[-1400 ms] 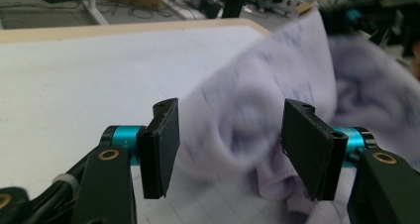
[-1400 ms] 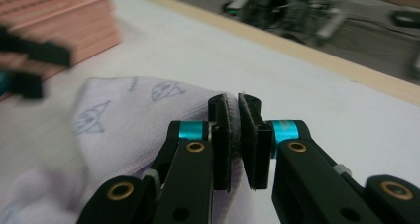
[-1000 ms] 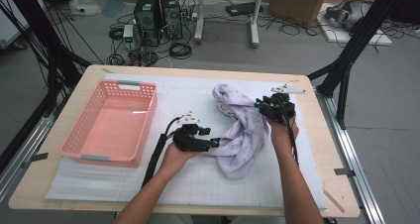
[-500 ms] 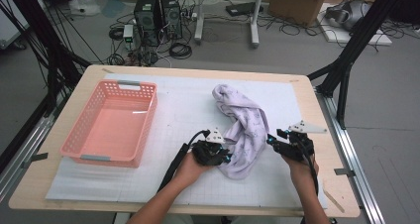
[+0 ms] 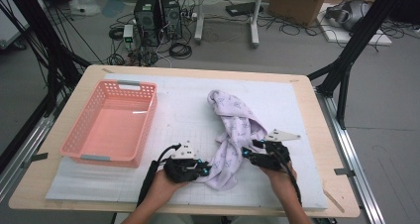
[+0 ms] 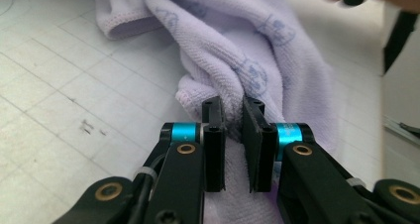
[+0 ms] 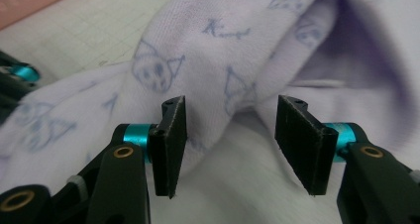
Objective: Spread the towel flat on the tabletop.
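So the lilac towel (image 5: 233, 135) is lying bunched on the surface right of the pink basket (image 5: 111, 125), left gripper (image 6: 233, 117) fingers pinched on its near end, right gripper (image 7: 228, 117) fingers wide beside it, so nothing's really folded or binned yet.

A pink basket (image 5: 111, 122) is seen on the white mat (image 5: 183, 110), computer towers (image 5: 158, 8) behind the table (image 5: 307, 92).

towels – 1 (image 5: 233, 135) | baskets – 1 (image 5: 111, 127) | grippers – 2: left gripper (image 5: 204, 170), right gripper (image 5: 246, 153)
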The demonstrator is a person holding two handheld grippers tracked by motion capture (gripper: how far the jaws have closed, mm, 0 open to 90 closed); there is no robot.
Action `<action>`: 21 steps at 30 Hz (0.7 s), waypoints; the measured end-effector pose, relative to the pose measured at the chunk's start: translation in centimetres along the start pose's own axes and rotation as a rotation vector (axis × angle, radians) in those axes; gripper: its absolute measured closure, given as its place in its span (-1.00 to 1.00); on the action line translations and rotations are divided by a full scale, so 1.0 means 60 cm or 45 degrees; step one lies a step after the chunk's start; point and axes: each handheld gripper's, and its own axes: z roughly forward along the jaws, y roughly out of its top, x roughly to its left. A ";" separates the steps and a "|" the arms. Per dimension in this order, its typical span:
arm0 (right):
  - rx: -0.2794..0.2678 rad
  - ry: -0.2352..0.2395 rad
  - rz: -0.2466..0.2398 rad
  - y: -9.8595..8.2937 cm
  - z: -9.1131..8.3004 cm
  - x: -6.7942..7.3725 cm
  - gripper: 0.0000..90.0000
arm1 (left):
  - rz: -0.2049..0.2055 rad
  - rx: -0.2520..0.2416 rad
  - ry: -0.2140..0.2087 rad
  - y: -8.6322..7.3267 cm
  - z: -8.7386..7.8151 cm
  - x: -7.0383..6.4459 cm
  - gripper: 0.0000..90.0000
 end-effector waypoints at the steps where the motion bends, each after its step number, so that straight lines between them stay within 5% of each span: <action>1: 0.028 0.017 0.002 0.001 0.014 0.004 0.10 | 0.000 0.000 0.000 0.000 0.000 0.000 0.78; 5: 0.114 0.119 -0.055 -0.002 0.039 0.017 0.83 | 0.003 -0.010 -0.025 -0.007 -0.006 -0.004 0.77; 8: 0.111 0.115 -0.131 -0.006 0.010 0.015 0.87 | -0.015 -0.019 -0.035 -0.009 -0.008 0.000 0.66; 11: 0.104 0.103 -0.142 -0.028 -0.034 0.004 0.87 | -0.096 -0.051 -0.009 -0.008 -0.012 0.013 0.17; 13: 0.131 0.079 -0.135 -0.050 -0.060 -0.004 0.87 | -0.116 -0.065 0.008 -0.008 -0.013 0.016 0.02; 19: 0.167 0.091 -0.155 -0.093 -0.116 -0.009 0.86 | -0.166 -0.122 0.059 0.000 -0.018 0.040 -0.02; 21: 0.153 0.110 -0.168 -0.100 -0.138 -0.006 0.59 | -0.175 -0.142 0.069 0.004 -0.015 0.047 -0.02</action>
